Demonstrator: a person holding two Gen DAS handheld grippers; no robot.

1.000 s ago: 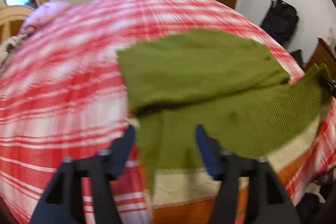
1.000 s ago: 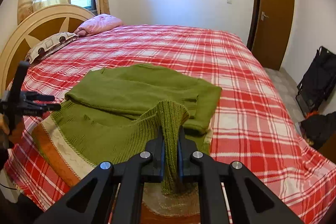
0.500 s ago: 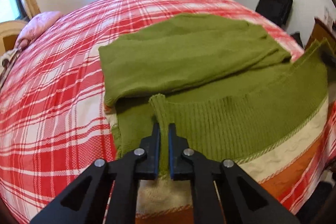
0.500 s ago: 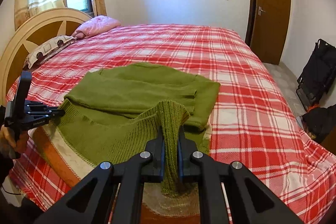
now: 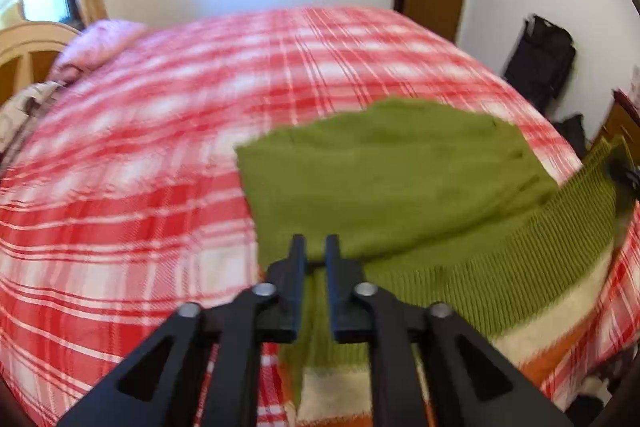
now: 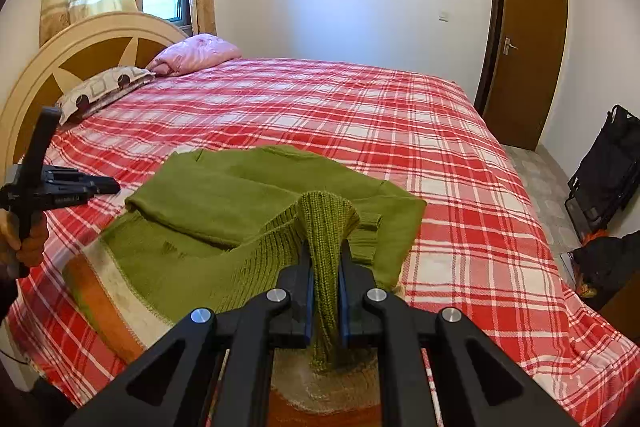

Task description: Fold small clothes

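Observation:
A green knit sweater (image 6: 240,203) with a cream and orange hem band lies on the red plaid bed (image 6: 360,115), its upper part folded over itself. My right gripper (image 6: 325,247) is shut on a raised fold of the ribbed green knit near the hem. My left gripper (image 5: 315,247) is shut on the other end of the hem side, green cloth hanging between its fingers. The sweater also shows in the left wrist view (image 5: 400,179). The left gripper also shows at the far left of the right wrist view (image 6: 114,189), held by a hand.
A wooden headboard (image 6: 80,51), a patterned pillow (image 6: 104,91) and a pink pillow (image 6: 196,53) are at the bed's head. A brown door (image 6: 524,43) and black bags (image 6: 604,167) stand on the right, beyond the bed's edge.
My left gripper went from open to shut on the sweater's hem side, then lifted and swung its view toward the bed's far side. My right gripper stayed shut on its fold.

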